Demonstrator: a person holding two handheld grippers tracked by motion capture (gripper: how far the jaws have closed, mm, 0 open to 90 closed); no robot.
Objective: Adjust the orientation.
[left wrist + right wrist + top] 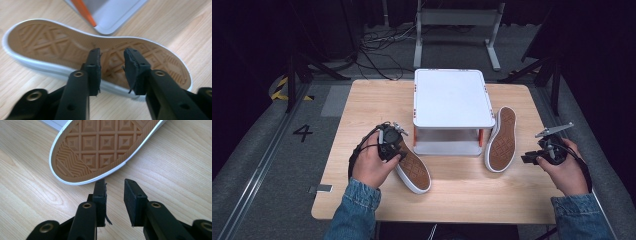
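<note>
A pale wooden table [362,107] stands on a dark grey floor, with a white two-tier rack [452,97] at its middle. Left of the rack's front, the left gripper [396,140] sits in a hand curled over it, jaws spread with nothing pinched, hovering at the left shoe [414,170], which lies sole-up, tan tread rimmed in white. Right of the rack, the right gripper [532,159] is held level, jaws spread and empty, near the right shoe [501,140], tipped sole-outward against the rack

Recording lab, black curtains [252,30], loose floor cables [379,42], taped number four [302,132], wooden table [362,100]
</note>
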